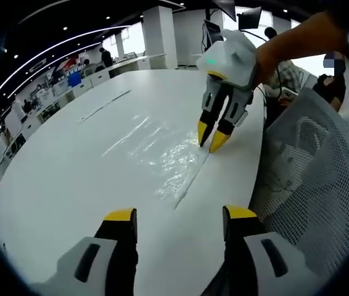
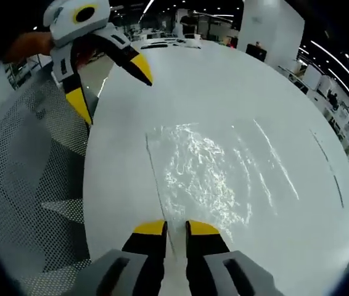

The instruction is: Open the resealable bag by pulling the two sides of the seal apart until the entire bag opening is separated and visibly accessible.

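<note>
Your right gripper point(image 2: 174, 229) is pinching the seal edge of the crinkly clear resealable bag point(image 2: 211, 169) lying flat on the glossy white table point(image 2: 224, 86); your left gripper point(image 1: 179, 221) is hovering wide open, holding nothing, beside a mesh chair point(image 1: 316, 166).

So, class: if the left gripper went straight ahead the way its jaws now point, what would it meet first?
Probably the white table, then the clear resealable bag lying flat on it; depth is unclear.

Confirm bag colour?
Clear, colourless plastic bag, glinting on the white table; best in the right gripper view.
</note>
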A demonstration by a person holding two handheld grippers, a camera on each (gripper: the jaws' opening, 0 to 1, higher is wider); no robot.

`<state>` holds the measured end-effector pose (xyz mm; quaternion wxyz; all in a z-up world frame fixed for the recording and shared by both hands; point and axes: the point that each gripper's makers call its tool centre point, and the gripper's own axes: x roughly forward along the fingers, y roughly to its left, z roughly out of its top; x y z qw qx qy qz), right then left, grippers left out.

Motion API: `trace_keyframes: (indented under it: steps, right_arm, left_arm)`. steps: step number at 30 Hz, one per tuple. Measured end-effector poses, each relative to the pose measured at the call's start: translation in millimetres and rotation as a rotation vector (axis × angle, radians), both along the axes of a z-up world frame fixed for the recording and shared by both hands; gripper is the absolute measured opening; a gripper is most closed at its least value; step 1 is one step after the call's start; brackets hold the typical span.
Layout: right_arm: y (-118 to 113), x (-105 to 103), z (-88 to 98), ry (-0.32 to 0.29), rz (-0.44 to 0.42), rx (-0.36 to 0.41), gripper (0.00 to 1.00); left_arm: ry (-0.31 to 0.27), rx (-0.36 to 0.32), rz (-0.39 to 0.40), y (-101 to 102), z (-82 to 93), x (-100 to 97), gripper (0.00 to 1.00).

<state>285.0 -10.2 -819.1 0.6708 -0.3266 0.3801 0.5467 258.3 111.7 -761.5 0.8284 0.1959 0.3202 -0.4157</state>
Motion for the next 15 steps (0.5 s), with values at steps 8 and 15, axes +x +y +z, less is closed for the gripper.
trace_keyframes:
  steps: [8,15]
  right_arm:
    - [1.5,-3.9,1.0,-0.012,0.052,0.007,0.01]
    - [2.0,-5.3,0.7,-0.049,0.099,0.008,0.0]
  left_arm:
    - [0.003,0.012,-0.018,-2.2,-2.8,0.3,0.53]
    - [0.012,0.011,-0.017,-2.5,-5.3,-1.7,0.52]
